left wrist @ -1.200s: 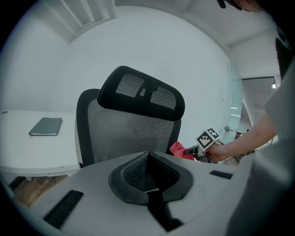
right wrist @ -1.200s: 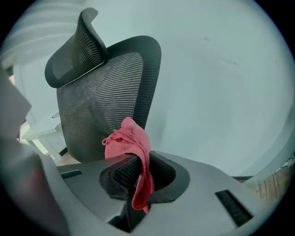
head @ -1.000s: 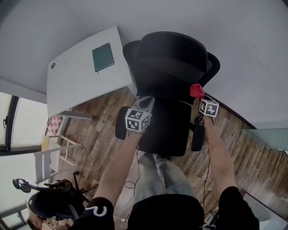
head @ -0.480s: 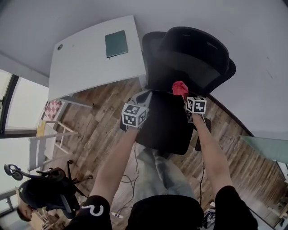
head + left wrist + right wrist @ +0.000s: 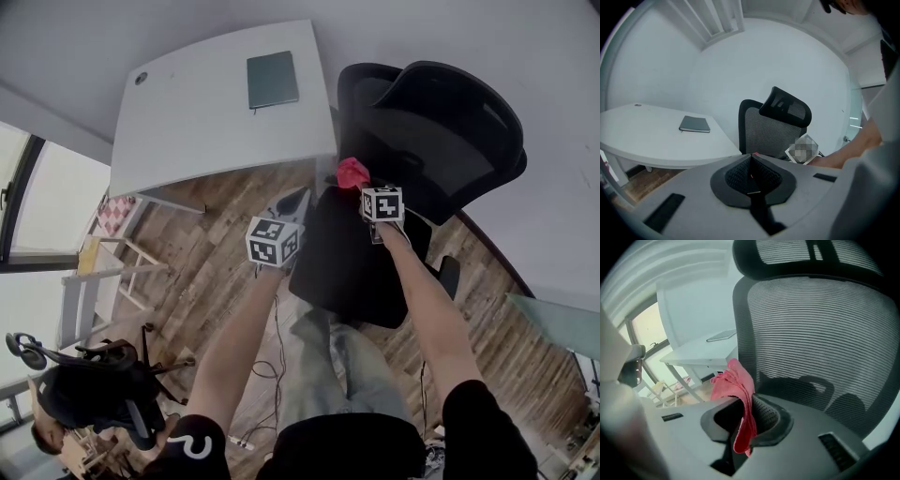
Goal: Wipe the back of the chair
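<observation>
Wood floor, person standing. Left gripper closed on nothing, idle. Right gripper clamps red cloth near chair back, 1 o'clock; contact unclear. Wiping looks barely begun, most of the mesh left. Desk at 11 o'clock.

Chair headrest cut off by the top edge in the right gripper view, chair base hidden under the seat, pink cloth partly buried between the jaws of the right claw, dark book on the tabletop, perhaps a notebook, too small to read
</observation>
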The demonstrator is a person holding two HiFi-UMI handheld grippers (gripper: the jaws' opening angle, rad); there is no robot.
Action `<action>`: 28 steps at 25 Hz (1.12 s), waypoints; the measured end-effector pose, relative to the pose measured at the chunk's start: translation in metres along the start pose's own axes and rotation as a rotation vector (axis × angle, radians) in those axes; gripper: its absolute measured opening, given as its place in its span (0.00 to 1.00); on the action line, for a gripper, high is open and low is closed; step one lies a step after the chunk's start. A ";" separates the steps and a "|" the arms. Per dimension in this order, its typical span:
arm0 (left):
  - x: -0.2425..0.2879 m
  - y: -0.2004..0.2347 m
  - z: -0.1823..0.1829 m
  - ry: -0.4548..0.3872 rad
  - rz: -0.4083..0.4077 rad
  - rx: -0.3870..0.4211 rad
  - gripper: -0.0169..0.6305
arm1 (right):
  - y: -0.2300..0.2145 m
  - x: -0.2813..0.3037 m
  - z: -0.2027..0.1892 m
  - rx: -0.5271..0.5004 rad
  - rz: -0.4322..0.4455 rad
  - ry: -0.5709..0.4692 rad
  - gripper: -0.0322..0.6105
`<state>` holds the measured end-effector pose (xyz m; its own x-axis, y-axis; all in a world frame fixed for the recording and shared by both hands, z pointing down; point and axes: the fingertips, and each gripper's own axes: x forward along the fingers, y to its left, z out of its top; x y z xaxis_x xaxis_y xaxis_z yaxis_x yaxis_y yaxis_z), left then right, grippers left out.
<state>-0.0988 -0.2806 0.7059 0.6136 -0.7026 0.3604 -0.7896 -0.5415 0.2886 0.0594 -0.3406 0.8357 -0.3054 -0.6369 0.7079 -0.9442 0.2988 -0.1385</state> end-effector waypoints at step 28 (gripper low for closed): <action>0.068 -0.087 -0.007 0.049 -0.124 0.051 0.06 | -0.166 -0.062 -0.057 0.187 -0.240 0.007 0.15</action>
<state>0.0115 -0.2784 0.7118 0.7055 -0.6057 0.3679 -0.7059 -0.6466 0.2890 0.2423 -0.3104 0.8542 -0.0708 -0.6680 0.7408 -0.9958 0.0039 -0.0917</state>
